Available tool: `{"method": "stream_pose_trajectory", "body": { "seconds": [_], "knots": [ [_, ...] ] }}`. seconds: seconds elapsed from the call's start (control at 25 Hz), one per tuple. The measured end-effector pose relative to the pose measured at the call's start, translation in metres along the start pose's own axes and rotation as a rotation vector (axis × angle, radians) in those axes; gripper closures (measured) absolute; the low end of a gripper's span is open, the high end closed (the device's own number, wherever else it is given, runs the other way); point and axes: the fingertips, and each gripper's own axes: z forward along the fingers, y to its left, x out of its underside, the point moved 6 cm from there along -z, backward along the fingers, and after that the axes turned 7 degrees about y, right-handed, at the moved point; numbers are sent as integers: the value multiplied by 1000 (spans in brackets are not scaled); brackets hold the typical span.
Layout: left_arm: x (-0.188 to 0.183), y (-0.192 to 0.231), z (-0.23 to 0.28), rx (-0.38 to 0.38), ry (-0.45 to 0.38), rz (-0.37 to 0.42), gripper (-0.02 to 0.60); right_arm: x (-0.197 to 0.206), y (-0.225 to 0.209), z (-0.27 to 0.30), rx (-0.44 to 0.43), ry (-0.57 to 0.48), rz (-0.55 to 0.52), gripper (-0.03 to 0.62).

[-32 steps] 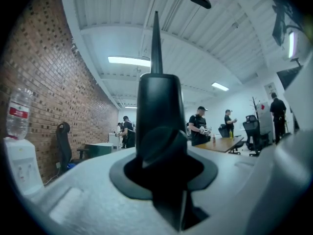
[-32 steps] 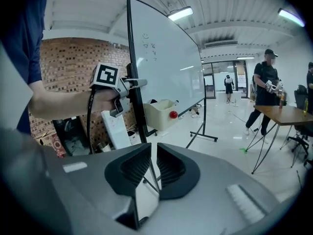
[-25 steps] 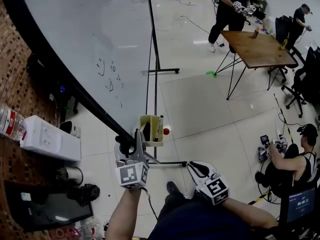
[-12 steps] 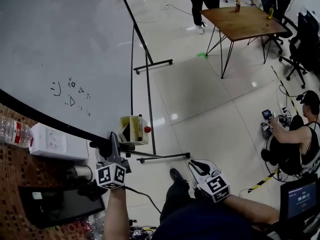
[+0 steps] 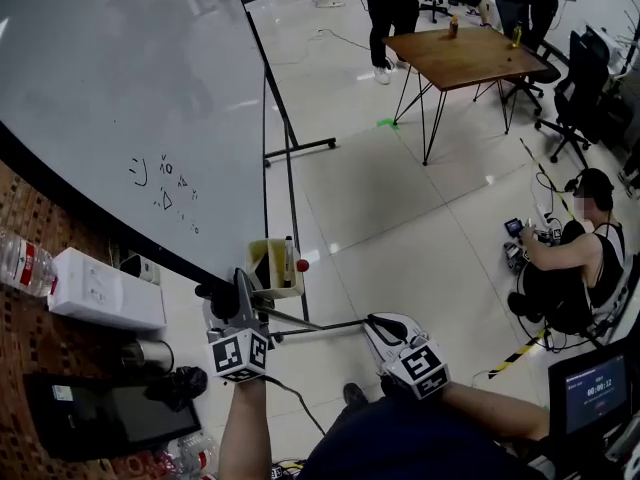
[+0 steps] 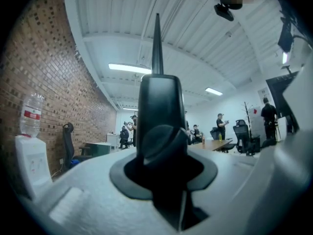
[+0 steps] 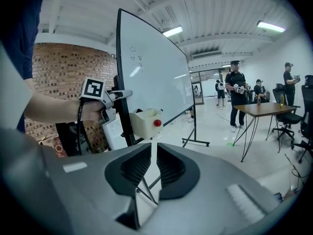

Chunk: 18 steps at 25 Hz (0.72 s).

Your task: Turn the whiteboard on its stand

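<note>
The whiteboard (image 5: 120,88), the largest item, stands in its black-framed stand (image 5: 289,193) on the pale tiled floor (image 5: 420,208), ahead and to the left of the person. Its near edge is close to the brick wall (image 7: 63,62), and its face carries a few small handwritten marks (image 5: 165,183). Farther off across the floor is a wooden counter (image 5: 465,53) on thin black legs, with standing people around it. A person (image 5: 570,263) sits on the floor at the right. Against the brick wall lie a black tablet-like slab (image 5: 90,418), a white box (image 5: 105,290) and a water bottle (image 5: 20,263). A pale yellowish caddy (image 5: 268,268) hangs at the board's near lower corner, with a small red ball (image 5: 302,265) on its side. The left tongs (image 5: 240,283) are held level and clamped on the black frame at the whiteboard's near edge, just beside the caddy; the left gripper view shows the frame edge-on, filling the space between the jaws. The right tongs (image 5: 378,323) hang apart from the board, low and to the right. Their jaws are all but together with only a thin slit between them, and nothing lies in it.
</note>
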Motion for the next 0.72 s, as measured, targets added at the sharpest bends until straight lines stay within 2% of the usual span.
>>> {"method": "stream_pose_trajectory", "body": {
  "seconds": [0.16, 0.28, 0.48, 0.72],
  "knots": [
    [0, -17, -25, 27, -30, -9, 448, 34, 48, -11, 7, 51, -16, 554],
    [-5, -28, -38, 37, -54, -16, 445, 53, 67, -23, 30, 114, 4, 554],
    [-16, -43, -59, 32, -50, -17, 443, 50, 75, -52, 94, 141, 45, 554],
    [-24, -53, -72, 42, -23, -1, 443, 42, 76, -69, 110, 119, 72, 554]
  ]
}}
